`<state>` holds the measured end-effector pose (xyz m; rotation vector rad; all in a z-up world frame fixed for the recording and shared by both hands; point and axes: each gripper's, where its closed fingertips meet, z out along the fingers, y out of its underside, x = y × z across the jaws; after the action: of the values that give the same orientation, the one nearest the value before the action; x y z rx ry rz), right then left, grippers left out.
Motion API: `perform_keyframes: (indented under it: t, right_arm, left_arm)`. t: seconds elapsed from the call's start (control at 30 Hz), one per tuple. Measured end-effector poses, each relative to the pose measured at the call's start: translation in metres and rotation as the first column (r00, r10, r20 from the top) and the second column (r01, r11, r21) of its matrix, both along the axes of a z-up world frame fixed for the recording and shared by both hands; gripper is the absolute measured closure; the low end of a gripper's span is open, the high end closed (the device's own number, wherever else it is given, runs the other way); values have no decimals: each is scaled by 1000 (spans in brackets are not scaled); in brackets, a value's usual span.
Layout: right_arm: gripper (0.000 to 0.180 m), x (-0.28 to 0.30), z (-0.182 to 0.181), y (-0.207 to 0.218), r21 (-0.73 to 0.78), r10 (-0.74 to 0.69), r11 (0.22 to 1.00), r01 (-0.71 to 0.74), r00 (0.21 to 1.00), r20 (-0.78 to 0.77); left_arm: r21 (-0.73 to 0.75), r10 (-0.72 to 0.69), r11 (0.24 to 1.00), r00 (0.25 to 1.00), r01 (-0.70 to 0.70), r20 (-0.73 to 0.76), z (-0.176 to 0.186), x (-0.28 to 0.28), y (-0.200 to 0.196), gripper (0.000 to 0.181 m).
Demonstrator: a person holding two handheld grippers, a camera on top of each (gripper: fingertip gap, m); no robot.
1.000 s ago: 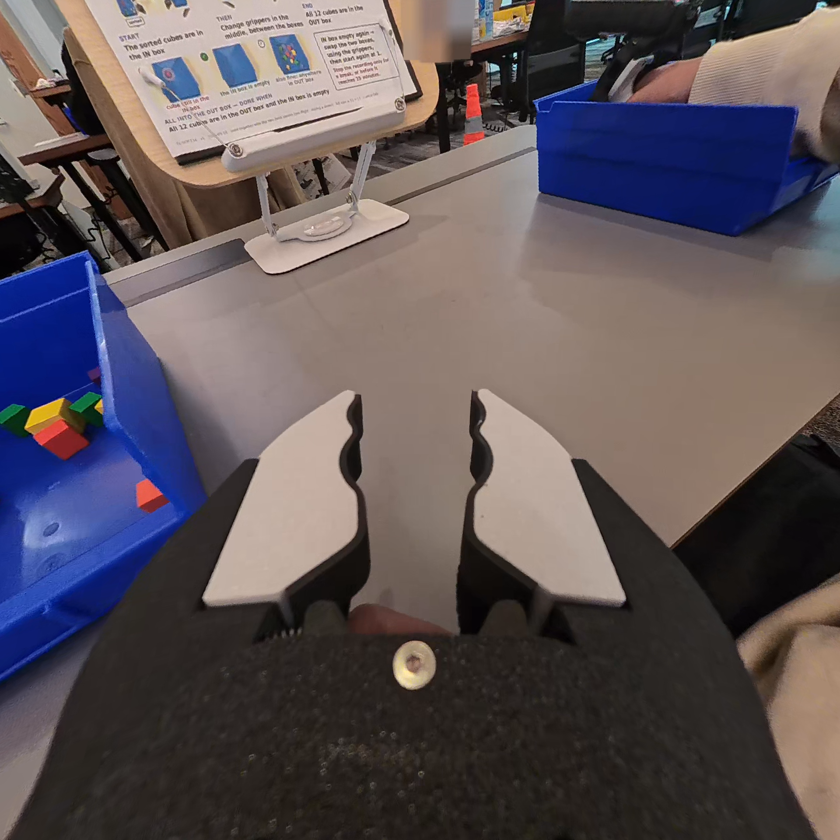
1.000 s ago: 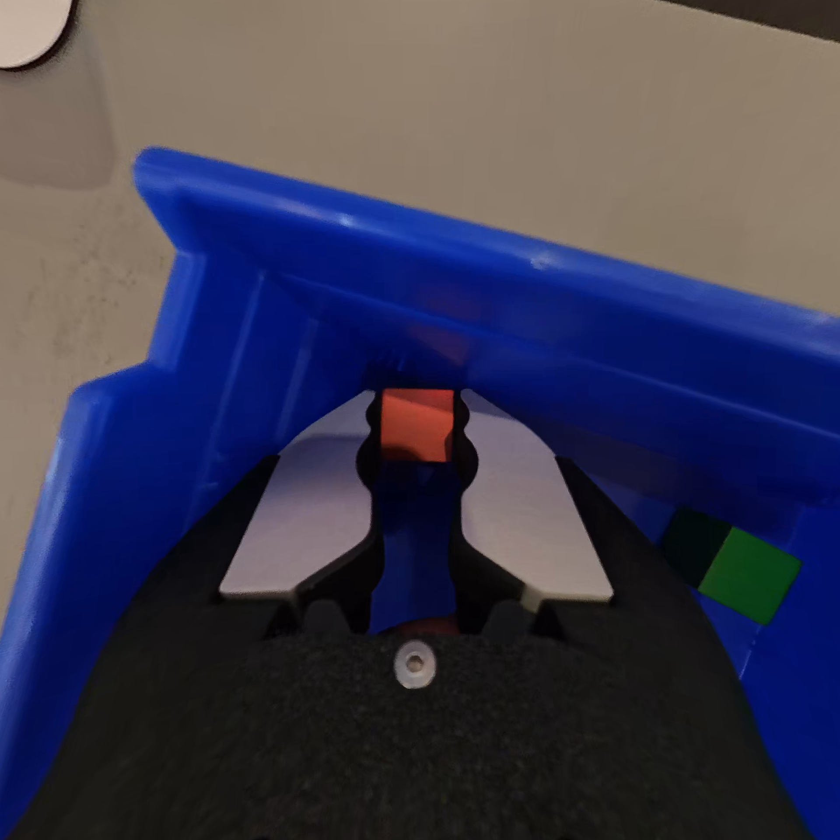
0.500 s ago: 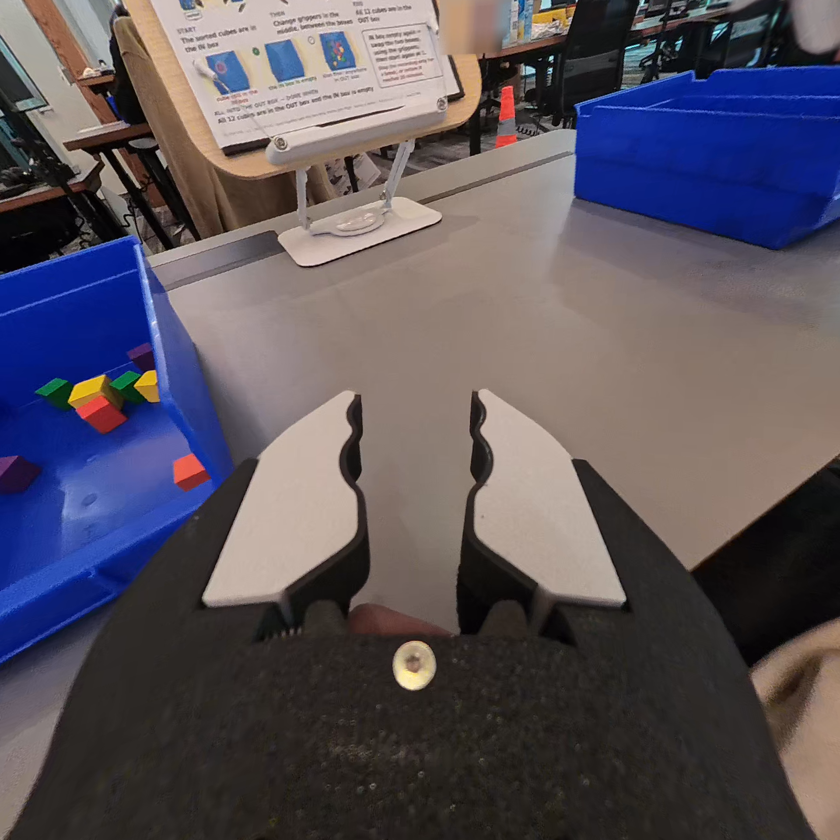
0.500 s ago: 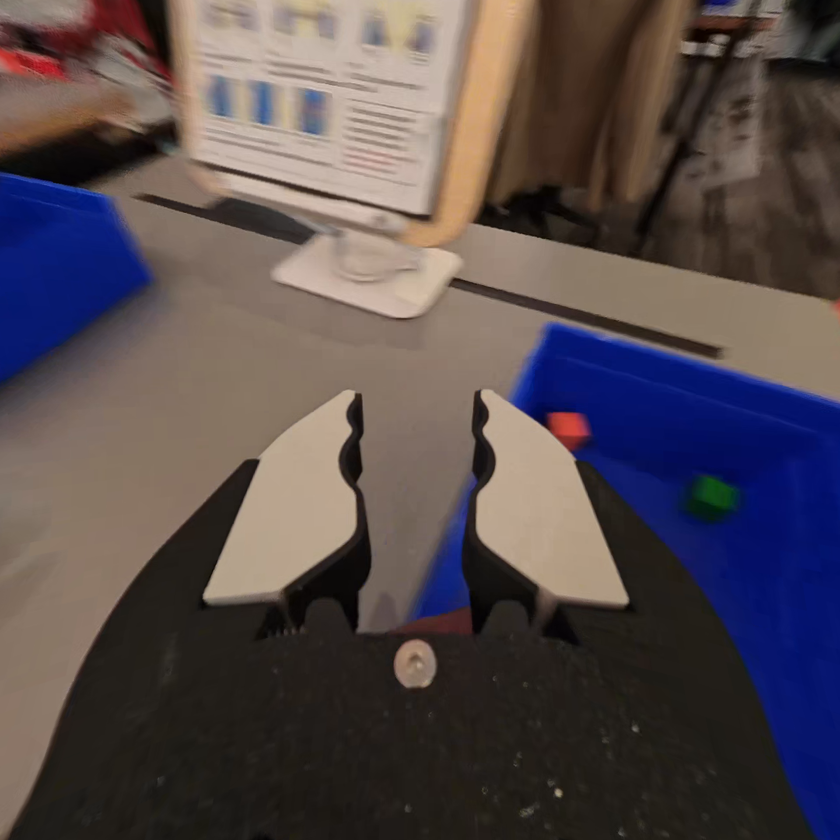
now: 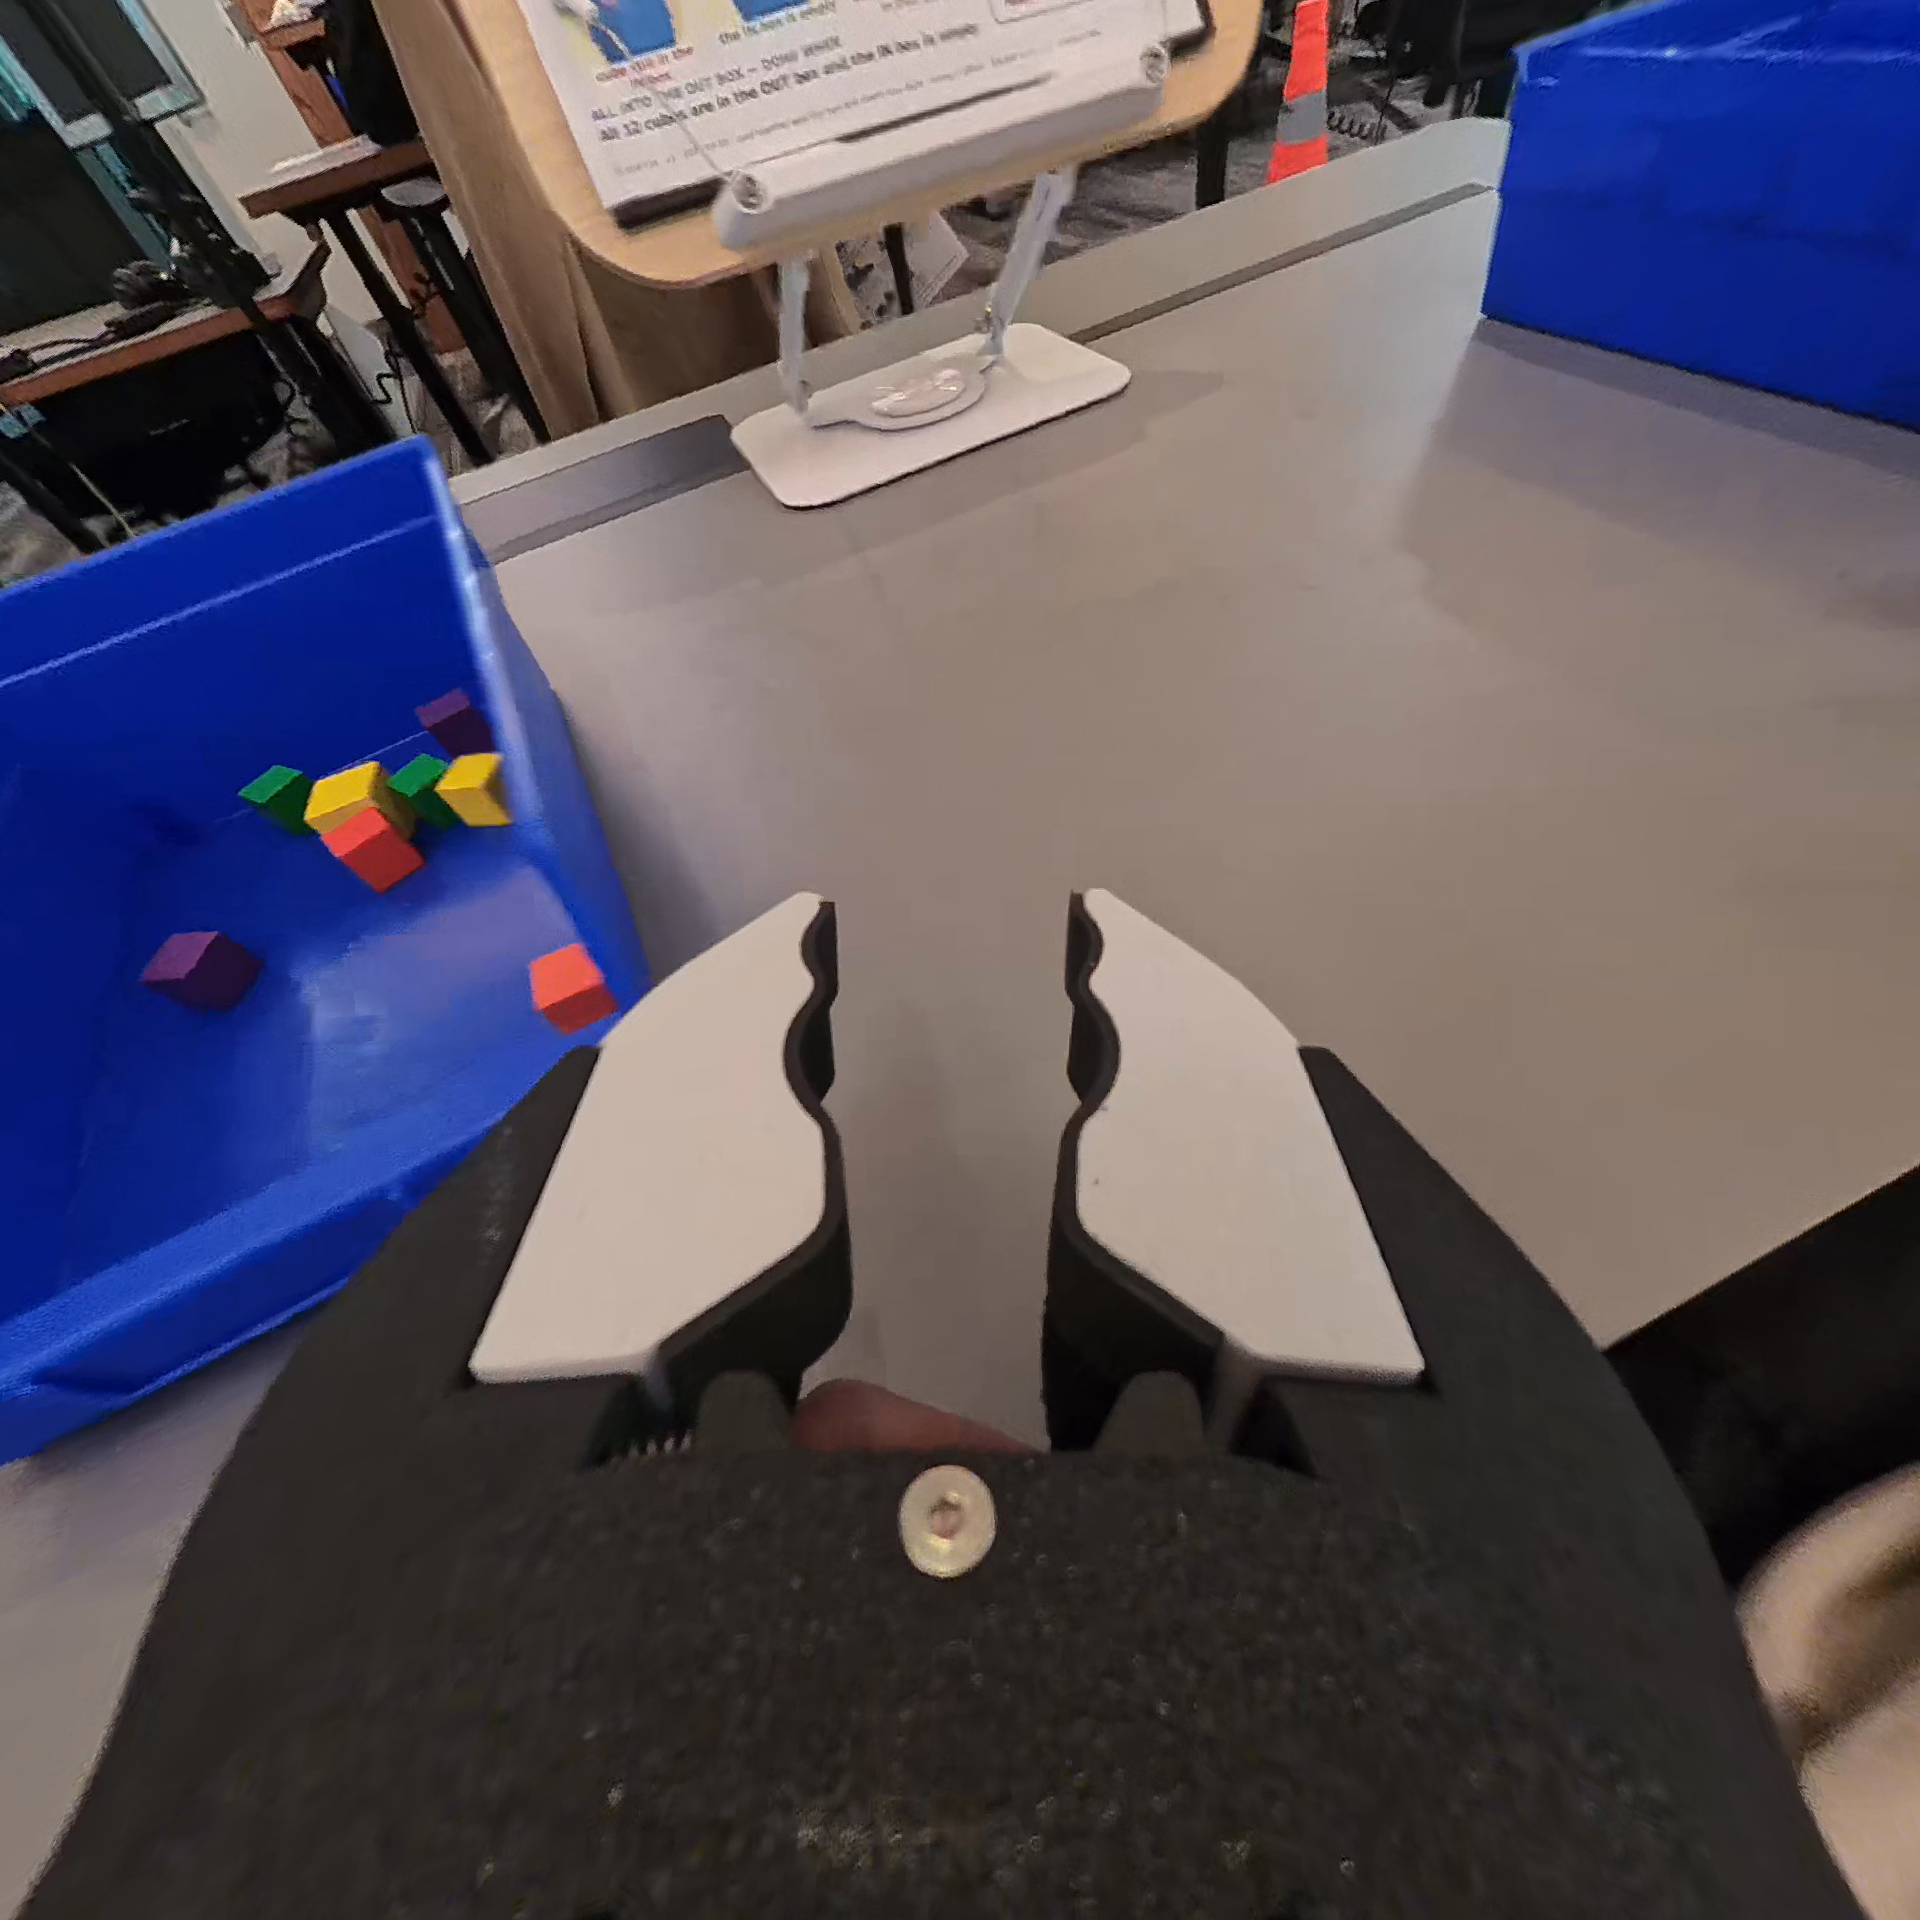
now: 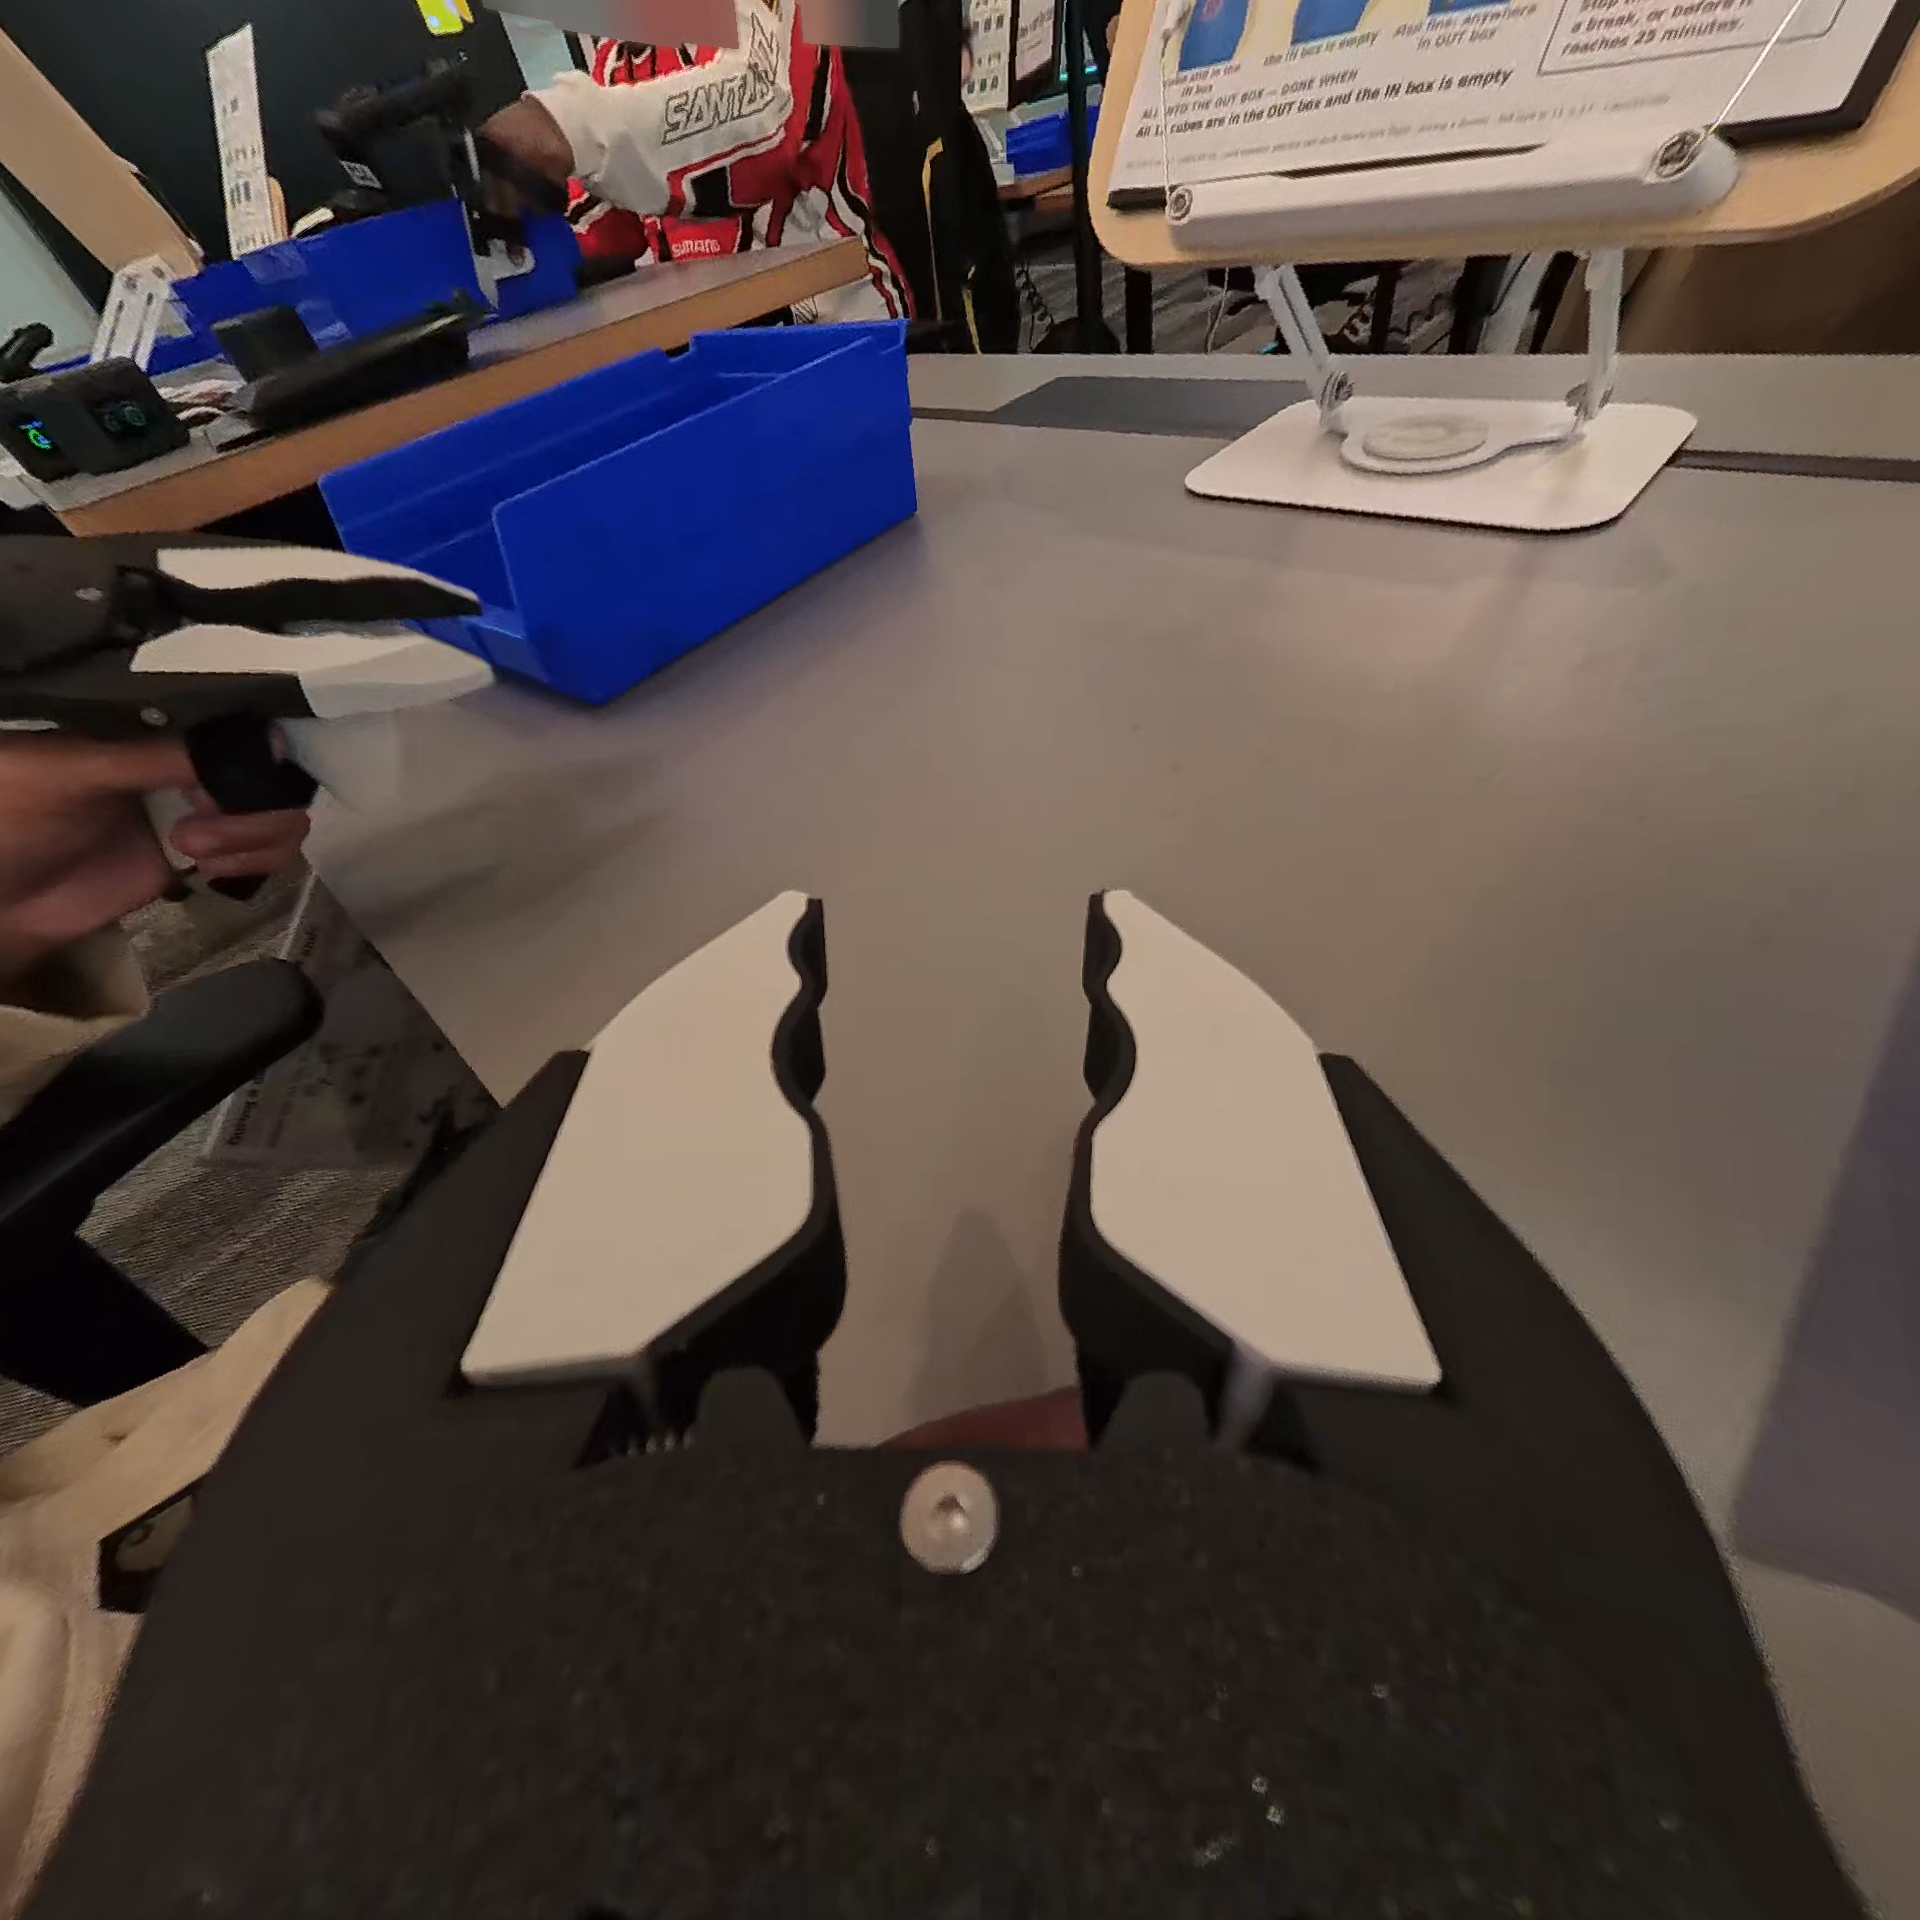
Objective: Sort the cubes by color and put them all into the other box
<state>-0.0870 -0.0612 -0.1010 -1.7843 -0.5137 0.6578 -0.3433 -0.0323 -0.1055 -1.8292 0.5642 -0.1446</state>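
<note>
My left gripper (image 5: 951,904) is open and empty above the grey table, just right of a blue box (image 5: 260,1195). That box holds several cubes: two green (image 5: 275,795), two yellow (image 5: 348,795), two red (image 5: 372,847) and two purple (image 5: 203,966). The other blue box (image 5: 1714,208) stands at the far right; its inside is hidden. My right gripper (image 6: 951,904) is open and empty over the bare table. The right wrist view shows the left gripper (image 6: 468,639) at the left, in front of the cube box (image 6: 644,520).
A white stand (image 5: 935,395) with an instruction sheet stands at the back middle of the table (image 5: 1247,779), also in the right wrist view (image 6: 1444,457). The table's near edge (image 6: 416,987) runs by a black chair (image 6: 156,1060). A person works at another table (image 6: 675,135) behind. My hands' fingertips stand some 25 cm from each other.
My right gripper let go of the red cube in the right box, came out and swung left over the table. My left gripper turned toward the left box, which shows more cubes.
</note>
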Motion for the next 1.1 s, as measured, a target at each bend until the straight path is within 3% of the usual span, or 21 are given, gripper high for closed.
perform_keyframes:
  t: [0.13, 0.27, 0.43, 0.57, 0.67, 0.73, 0.87, 0.97, 1.1]
  right_arm:
    - [132, -7, -9, -2, -79, 41, 996, -46, 998, -56]
    - [132, -15, -14, -3, -109, 78, 991, -83, 996, -52]
    - [132, -26, -21, -8, -135, 130, 982, -134, 991, -41]
    - [132, -24, -25, -11, -148, 138, 979, -140, 990, -23]
    - [133, -19, -26, -12, -159, 135, 978, -138, 990, -30]
    - [133, -17, -26, -13, -166, 137, 976, -141, 990, -37]
    - [134, -13, -24, -13, -158, 129, 978, -133, 991, -35]
    - [135, -11, -20, -12, -147, 121, 981, -124, 992, -34]
    - [138, -4, -15, -7, -118, 93, 988, -97, 995, -41]
  left_arm:
    - [-106, 108, 988, 994, -109, -14, 33, -59, 30, 140]
    - [-246, 275, 926, 958, -286, -79, 38, -130, 113, 133]
    - [-525, 425, 757, 904, -389, -57, -27, -161, 200, 129]
    - [-592, 491, 680, 869, -432, -70, -60, -161, 222, 127]
    - [-613, 491, 642, 861, -460, -132, -78, -161, 221, 140]
    - [-580, 503, 641, 846, -503, -177, -80, -167, 221, 158]
    - [-600, 463, 652, 870, -463, -167, -76, -166, 216, 158]
    - [-513, 428, 746, 896, -424, -118, -44, -165, 206, 158]
    - [-232, 301, 927, 954, -294, -6, 31, -138, 163, 158]
